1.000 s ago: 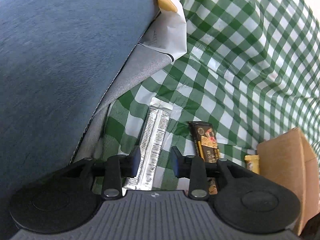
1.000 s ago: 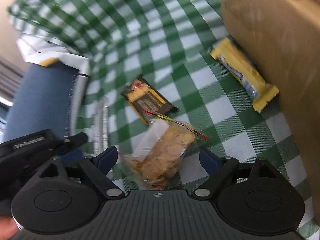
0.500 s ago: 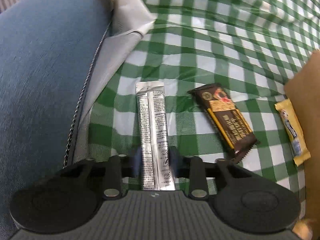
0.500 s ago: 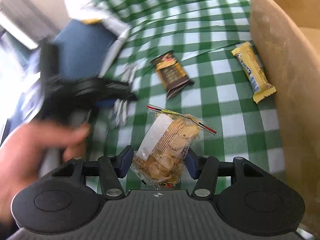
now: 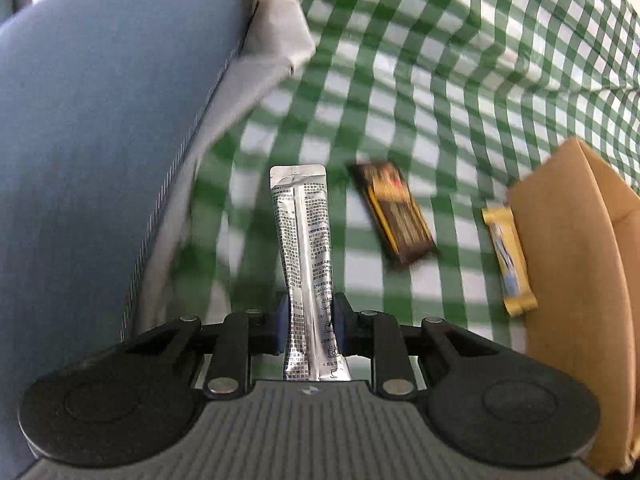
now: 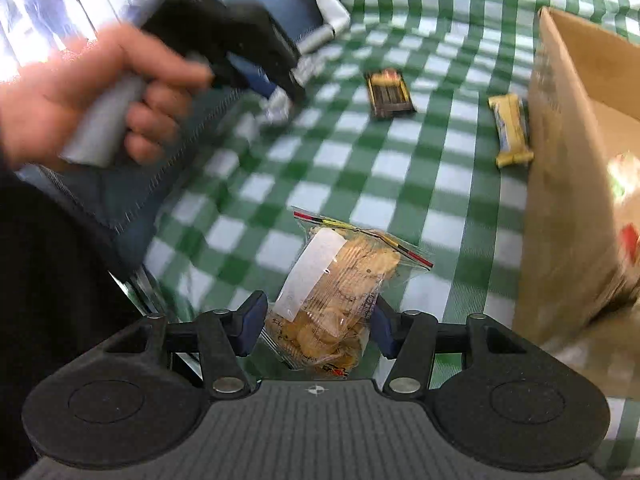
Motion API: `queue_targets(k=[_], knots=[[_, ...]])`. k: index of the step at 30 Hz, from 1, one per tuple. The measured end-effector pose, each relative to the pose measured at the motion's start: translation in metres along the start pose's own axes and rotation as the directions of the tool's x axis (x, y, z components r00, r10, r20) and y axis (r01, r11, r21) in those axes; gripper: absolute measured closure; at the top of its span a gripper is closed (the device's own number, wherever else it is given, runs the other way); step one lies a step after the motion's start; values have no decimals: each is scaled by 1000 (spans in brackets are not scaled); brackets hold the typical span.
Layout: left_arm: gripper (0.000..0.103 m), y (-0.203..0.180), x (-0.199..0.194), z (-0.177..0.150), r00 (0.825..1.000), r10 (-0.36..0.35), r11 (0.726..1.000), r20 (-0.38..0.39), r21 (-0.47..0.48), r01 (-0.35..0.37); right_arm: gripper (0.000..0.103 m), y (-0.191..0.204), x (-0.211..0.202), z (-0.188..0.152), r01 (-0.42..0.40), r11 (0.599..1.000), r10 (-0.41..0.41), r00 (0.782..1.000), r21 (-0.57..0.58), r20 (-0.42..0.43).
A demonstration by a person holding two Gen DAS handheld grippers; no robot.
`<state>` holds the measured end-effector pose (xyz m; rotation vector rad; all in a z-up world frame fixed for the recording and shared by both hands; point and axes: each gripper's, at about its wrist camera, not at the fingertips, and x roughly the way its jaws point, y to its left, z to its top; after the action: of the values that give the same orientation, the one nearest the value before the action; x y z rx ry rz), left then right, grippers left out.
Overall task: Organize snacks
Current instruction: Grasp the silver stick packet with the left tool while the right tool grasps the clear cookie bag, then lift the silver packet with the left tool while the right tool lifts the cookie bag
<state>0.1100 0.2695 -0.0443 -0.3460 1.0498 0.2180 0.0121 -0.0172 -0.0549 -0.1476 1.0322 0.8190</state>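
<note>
The green-and-white checked tablecloth [image 5: 460, 80] fills both views, rumpled toward the upper right. Big blue fabric cushion [image 5: 100, 140] takes the whole left side of the left wrist view, a grey edge running along it and a crumpled white paper wrapper [image 5: 284, 36] at its top. On the right edge stands the brown cardboard box [image 5: 576, 260]; in the right wrist view the same box [image 6: 568, 200] rises along the right side, open at the top.

Now the left gripper [image 5: 309, 328], bottom centre of its view: its jaws are closing, and the blue pads press both sides of a long silver foil stick sachet [image 5: 302, 248], which stands up from between them with black print on it. From the right wrist view that gripper [image 6: 298, 84] shows blurred at upper left, a person's hand [image 6: 100, 92] wrapped round its grey handle.

The right gripper [image 6: 318, 326], bottom centre, is clamped on a clear plastic bag of golden crackers [image 6: 336, 292] with a white label; the bag juts forward above the cloth, both pads against its sides.

Lying on the cloth: a dark brown bar with gold stripes [image 5: 394, 216] at centre right, well apart from the box, and a small yellow wrapped bar [image 5: 508, 260] lying right against the foot of the box wall.
</note>
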Motion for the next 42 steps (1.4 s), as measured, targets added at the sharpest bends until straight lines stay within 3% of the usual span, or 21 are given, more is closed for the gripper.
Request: queue_targets(k=[5,10,15,18,22,27,35,42], knots=[[78,-1,-3,-28,995,-43,996,-94,-76,36,46,0,8,-3,13,999,-14,1000,-42,-16],[76,-20,12,-45,982,38,999,-188,25,-34,45,-8,15,1,-2,1000,2,1000,7,-22],[71,-31,20,-49,978,75,995,-195,81,-61,42,-6,17,-1,4,1000,-4,1000,2,-28],[71,-36,21,-49,978,86,992,-188,108,-66,37,-7,20,-3,6,1000,-6,999,2,-40],[71,-38,24,-50,978,101,986,-181,150,-74,37,-6,24,-5,7,1000,-8,999,-6,-49],[79,-37,18,-48,984,74,989,-161,142,-51,50,3,21,-6,15,998,-17,999,-53,-30],[80,-34,-11,-39,999,-2,997,-45,73,5,52,-1,2,-4,31,998,-29,998,-51,55],[80,-37,-35,-36,996,-62,998,65,19,61,52,-5,-19,-1,18,998,-9,988,-55,156]])
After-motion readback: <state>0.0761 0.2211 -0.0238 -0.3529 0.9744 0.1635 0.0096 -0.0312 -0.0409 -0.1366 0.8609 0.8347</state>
